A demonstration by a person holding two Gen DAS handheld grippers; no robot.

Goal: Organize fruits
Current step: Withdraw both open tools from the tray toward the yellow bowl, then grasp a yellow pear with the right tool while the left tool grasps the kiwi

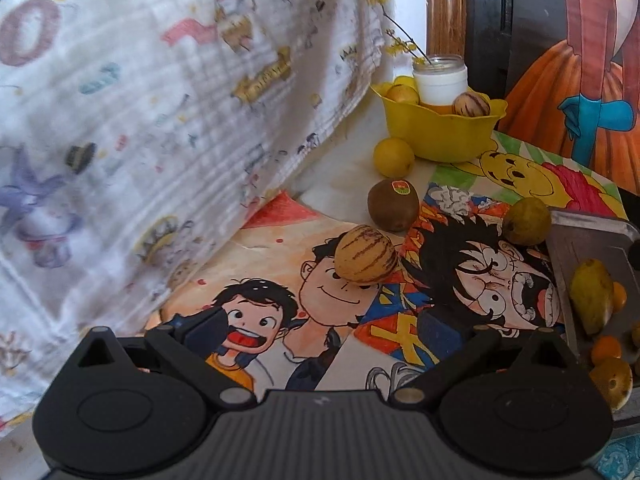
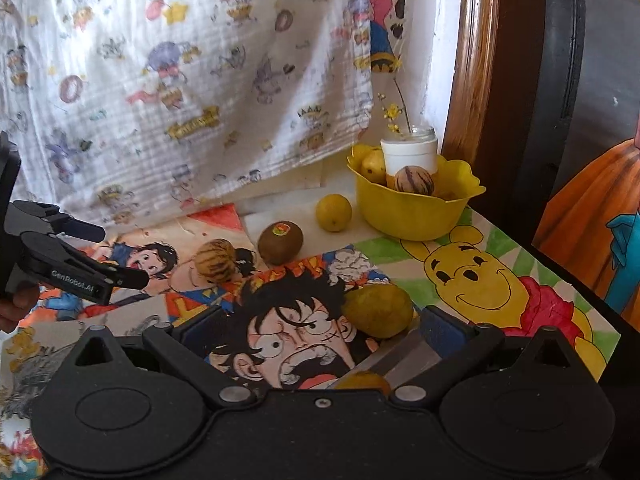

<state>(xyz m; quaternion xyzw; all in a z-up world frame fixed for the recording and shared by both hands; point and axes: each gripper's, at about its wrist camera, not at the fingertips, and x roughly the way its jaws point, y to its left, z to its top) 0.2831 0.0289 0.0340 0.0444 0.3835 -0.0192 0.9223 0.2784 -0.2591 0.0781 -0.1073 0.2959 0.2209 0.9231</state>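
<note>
Notably, brown kiwi (image 2: 280,242) bears a sticker.

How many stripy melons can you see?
2. One stripy melon sits in the yellow bowl beside the white jar. The other lies on the cartoon drawings, near the kiwi. More may hide inside the bowl.

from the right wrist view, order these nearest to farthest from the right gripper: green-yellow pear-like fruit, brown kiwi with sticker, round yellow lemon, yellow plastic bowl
1. Green-yellow pear-like fruit, just ahead of the right gripper, slightly right of centre.
2. Brown kiwi with sticker, farther back, left of centre.
3. Round yellow lemon, behind the kiwi.
4. Yellow plastic bowl, back right; only slightly beyond the lemon.
</note>
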